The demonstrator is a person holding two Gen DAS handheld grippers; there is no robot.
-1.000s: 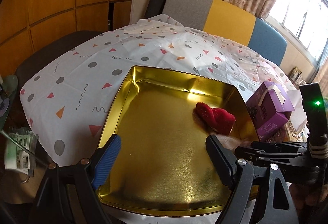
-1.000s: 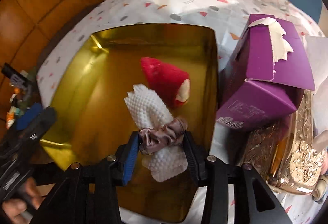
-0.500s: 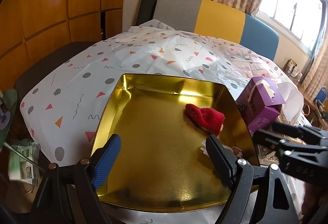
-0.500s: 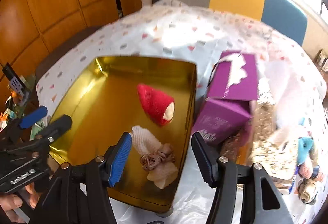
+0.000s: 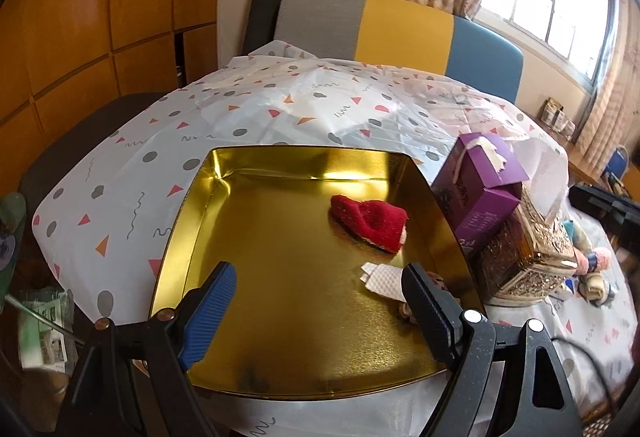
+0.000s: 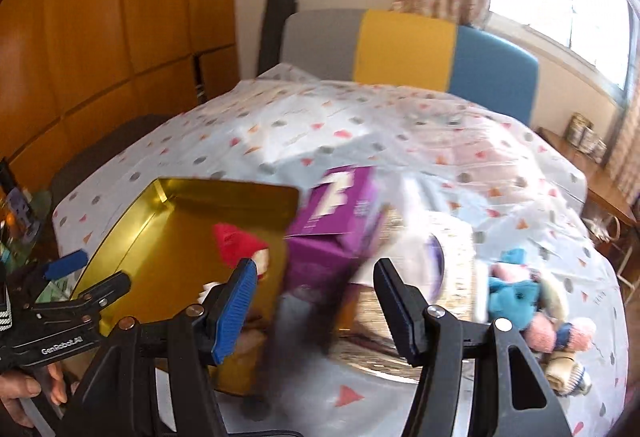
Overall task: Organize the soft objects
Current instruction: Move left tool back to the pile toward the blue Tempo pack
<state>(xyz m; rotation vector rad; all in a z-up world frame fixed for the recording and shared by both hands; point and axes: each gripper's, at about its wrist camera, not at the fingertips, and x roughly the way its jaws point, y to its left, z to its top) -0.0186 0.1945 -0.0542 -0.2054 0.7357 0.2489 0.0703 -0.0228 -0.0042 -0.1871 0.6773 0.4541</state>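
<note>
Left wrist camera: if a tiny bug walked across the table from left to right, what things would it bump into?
Gold tray → red sock → purple box → shiny gold box → pile of soft toys.

sock (image 5: 370, 221) and cloth (image 5: 383, 278) in tray (image 5: 192, 221), carton (image 5: 478, 193) right of tray

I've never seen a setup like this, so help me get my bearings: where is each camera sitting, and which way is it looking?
Left wrist: sits on the left gripper, looking down over the gold tray; its two fingers show.
Right wrist: sits on the right gripper, facing the purple box and sock pile; its fingers, the other gripper and a hand show.
Both share tray, red sock, box, tablecloth.
</note>
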